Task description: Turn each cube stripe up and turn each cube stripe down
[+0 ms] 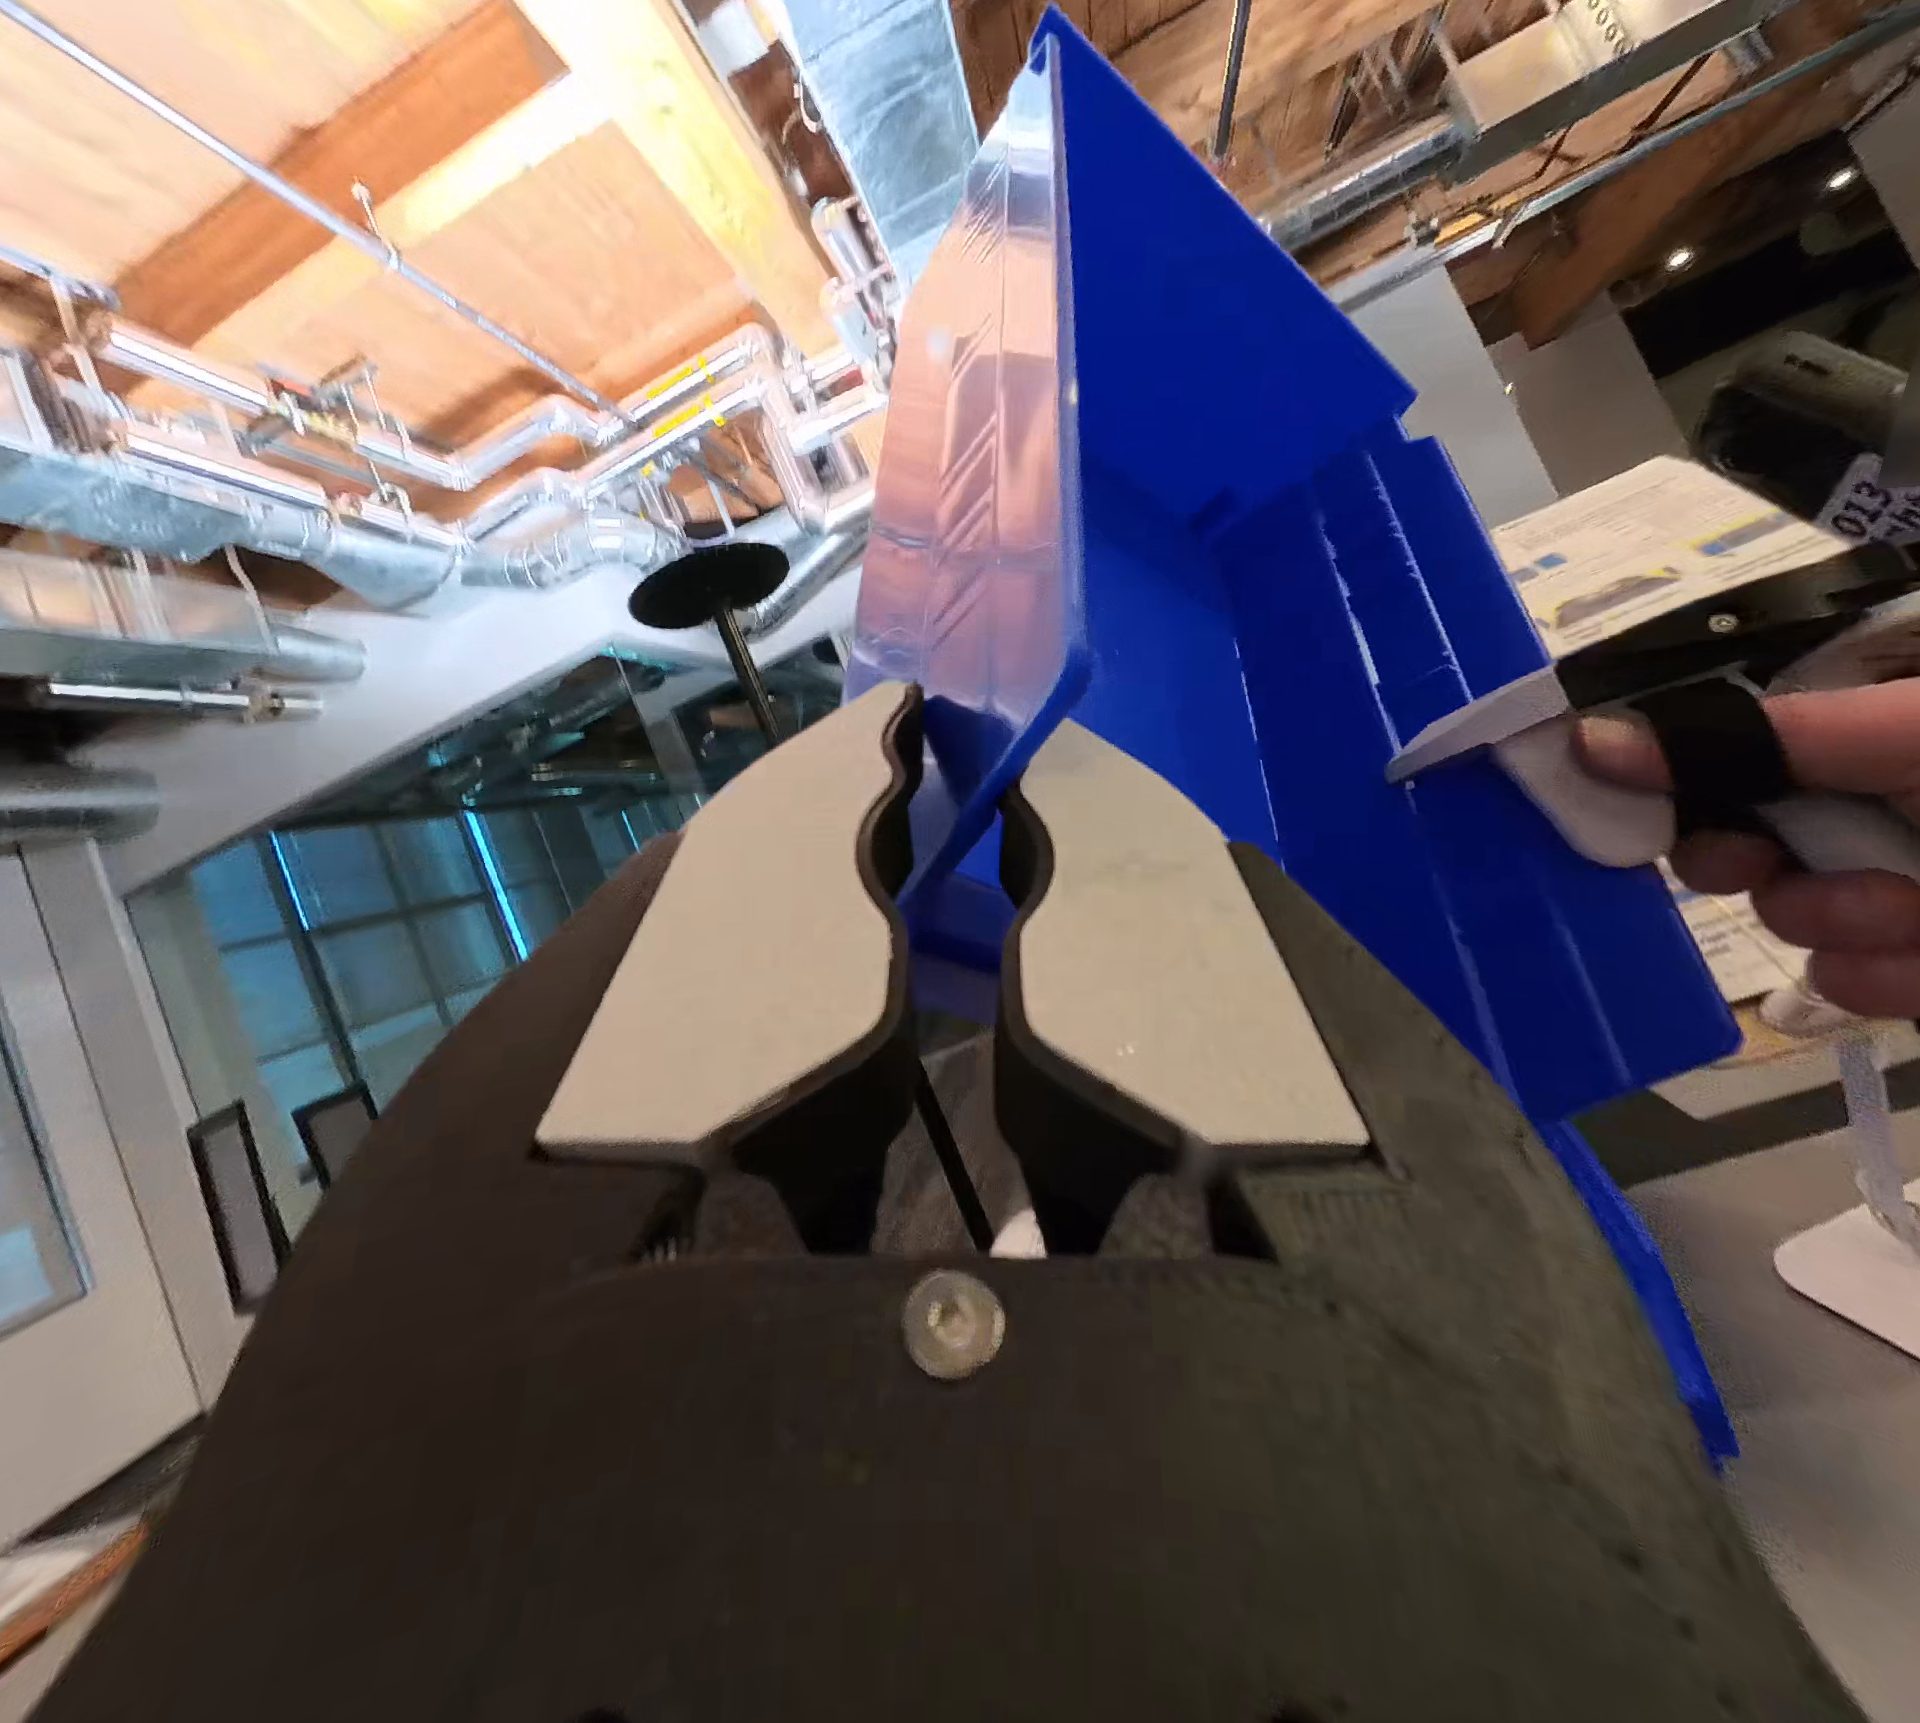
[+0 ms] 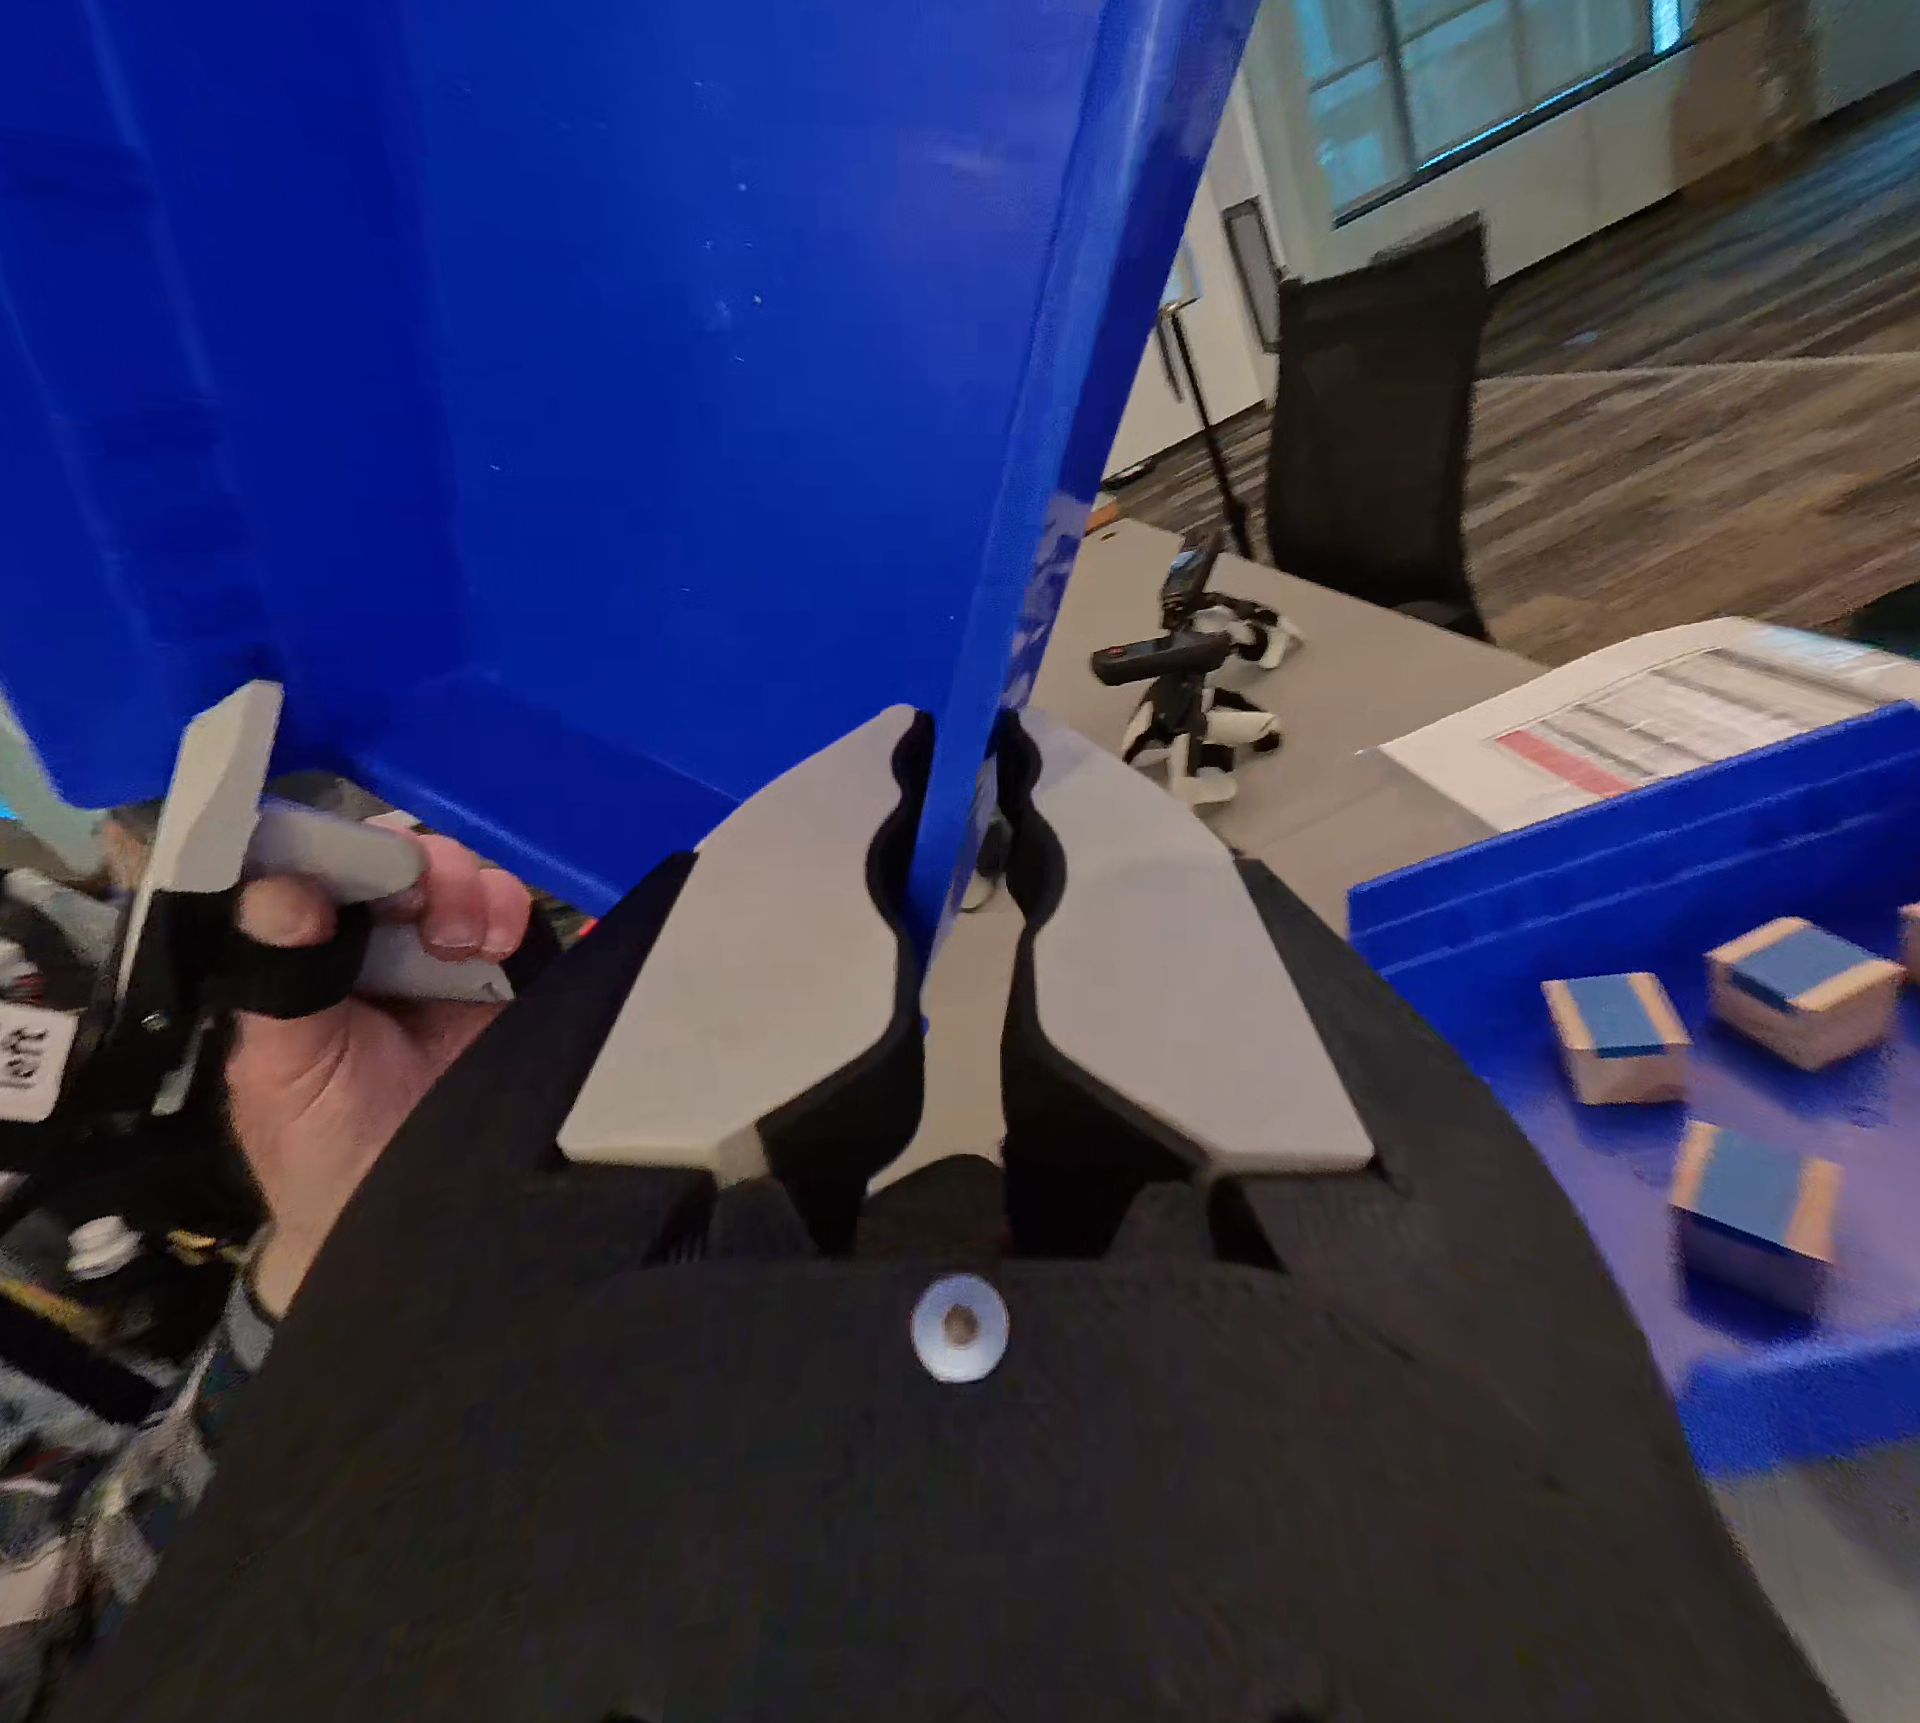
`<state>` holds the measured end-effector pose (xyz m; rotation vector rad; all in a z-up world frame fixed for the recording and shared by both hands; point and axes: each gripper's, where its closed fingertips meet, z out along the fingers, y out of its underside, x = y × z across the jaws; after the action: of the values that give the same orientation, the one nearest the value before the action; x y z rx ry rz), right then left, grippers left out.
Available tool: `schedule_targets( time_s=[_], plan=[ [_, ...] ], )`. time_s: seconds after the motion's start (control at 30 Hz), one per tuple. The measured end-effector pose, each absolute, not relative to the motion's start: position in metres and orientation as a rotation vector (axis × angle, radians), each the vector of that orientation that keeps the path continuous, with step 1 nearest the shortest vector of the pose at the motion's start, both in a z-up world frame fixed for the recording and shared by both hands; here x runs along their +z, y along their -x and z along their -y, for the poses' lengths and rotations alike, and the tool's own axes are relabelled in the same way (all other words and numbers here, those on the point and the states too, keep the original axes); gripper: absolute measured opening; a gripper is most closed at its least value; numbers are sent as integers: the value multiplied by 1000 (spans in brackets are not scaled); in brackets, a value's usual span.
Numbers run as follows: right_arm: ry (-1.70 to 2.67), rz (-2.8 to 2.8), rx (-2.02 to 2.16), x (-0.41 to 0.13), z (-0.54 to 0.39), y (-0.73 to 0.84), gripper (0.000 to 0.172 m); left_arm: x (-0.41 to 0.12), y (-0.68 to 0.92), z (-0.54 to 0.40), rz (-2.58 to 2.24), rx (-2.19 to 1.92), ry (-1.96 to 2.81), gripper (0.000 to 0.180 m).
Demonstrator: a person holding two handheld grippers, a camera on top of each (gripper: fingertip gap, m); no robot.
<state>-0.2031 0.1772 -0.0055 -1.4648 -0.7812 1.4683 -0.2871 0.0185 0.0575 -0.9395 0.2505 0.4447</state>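
From the left wrist view, the left gripper (image 1: 961, 769) points up toward the ceiling, and its fingers (image 1: 790, 863) are clamped on the thin edge of a blue bin (image 1: 1195, 447) that is lifted and tilted in the air. The blue wall runs right between the two dark pads, both pressing on it, with a clear glossy panel (image 1: 966, 447) along the bin's left side catching the ceiling lights. Over on the right, a hand (image 1: 1787, 842) grips the other tool's handle, and one pale finger of the right gripper (image 1: 1475, 728) lies against the bin's far right wall. Papers lie on the grey table (image 1: 1766, 1258) behind. Now the right wrist view: the right gripper (image 2: 961, 769) has its fingers (image 2: 1132, 894) closed on another edge of the same blue bin (image 2: 571, 271), the wall standing upright between the pads and filling the upper left of the view. At the near left, a hand (image 2: 343, 1029) holds the left gripper (image 2: 208, 800) up against the bin's lower edge. And the cubes? Three show plainly: wooden cubes (image 2: 1616, 1039) with blue stripes facing up, lying in a second blue tray (image 2: 1621, 852) on the table at the right, well apart from the lifted bin. Farther off on the table stands a small black-and-white device (image 2: 1195, 686), with a dark chair (image 2: 1371, 426) beyond.
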Motion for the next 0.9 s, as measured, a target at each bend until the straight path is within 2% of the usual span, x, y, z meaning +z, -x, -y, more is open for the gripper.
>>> schedule_targets(
  time_s=[0.2, 0.5, 0.67, 0.9],
  plan=[
    [1420, 733, 1214, 24, -189, 102, 6, 62, 180, -17, -388, 326, 828, 21],
    [1511, 537, 793, 41, -183, -141, 6, 58, -8, -48, -571, -138, 776, 31],
    [1661, 376, 527, 12, -170, -288, 6, 18, -125, -70, -682, -390, 891, 35],
    [1919, 241, 324, -67, -174, -408, 6, -71, -228, -108, -801, -610, 1091, 38]
  ],
)
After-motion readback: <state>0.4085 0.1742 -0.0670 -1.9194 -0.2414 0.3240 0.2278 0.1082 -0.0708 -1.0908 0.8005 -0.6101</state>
